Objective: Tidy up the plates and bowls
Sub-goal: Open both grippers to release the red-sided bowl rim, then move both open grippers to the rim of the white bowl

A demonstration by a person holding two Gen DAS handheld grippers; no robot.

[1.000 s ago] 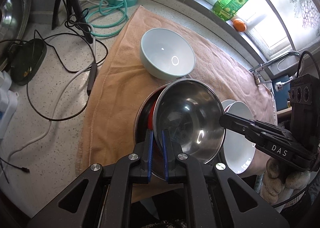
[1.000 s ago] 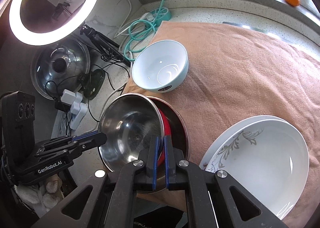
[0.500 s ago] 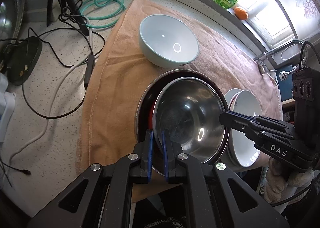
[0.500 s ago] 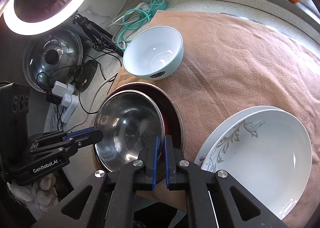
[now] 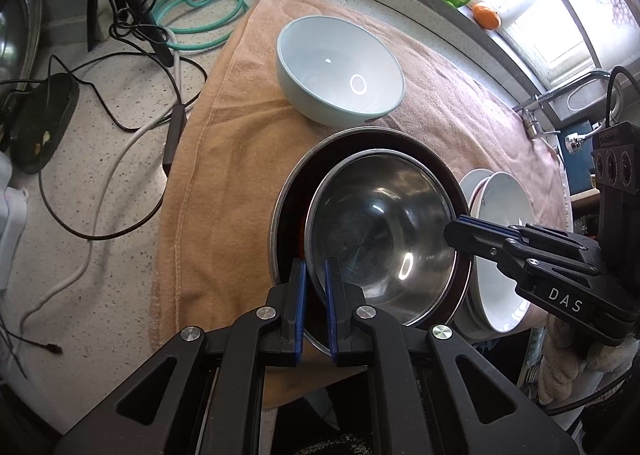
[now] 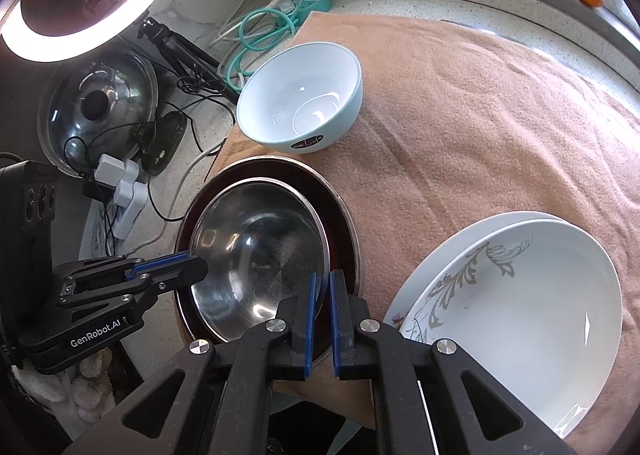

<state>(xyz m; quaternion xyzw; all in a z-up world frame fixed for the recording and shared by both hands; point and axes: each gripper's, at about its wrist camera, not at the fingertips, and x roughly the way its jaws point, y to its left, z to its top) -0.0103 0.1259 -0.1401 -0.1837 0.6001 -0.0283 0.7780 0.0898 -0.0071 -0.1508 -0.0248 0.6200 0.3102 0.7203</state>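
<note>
the steel bowl sits nested inside a wider dark dish on the towel, near the table edge. the left gripper has its jaws pressed onto the near rim of the steel bowl, and the right gripper pinches the opposite rim, its jaws opening slightly with the rim between them. the main risk is an uneven release: if one side lets go while the other grips, the bowl likely tips or gets dragged sideways, scraping the dish and perhaps shifting it toward the towel's edge. the rim is thin, smooth metal, so a pinch that is half loosened may slide off rather than release cleanly. pulling a gripper back before its pads are clear of the rim could lift the bowl out of the nest. the right gripper also works just beside the white plates, so a wide swing away could knock that stack. the blue bowl stands just beyond the dish, and a shove forward could bump it.
</note>
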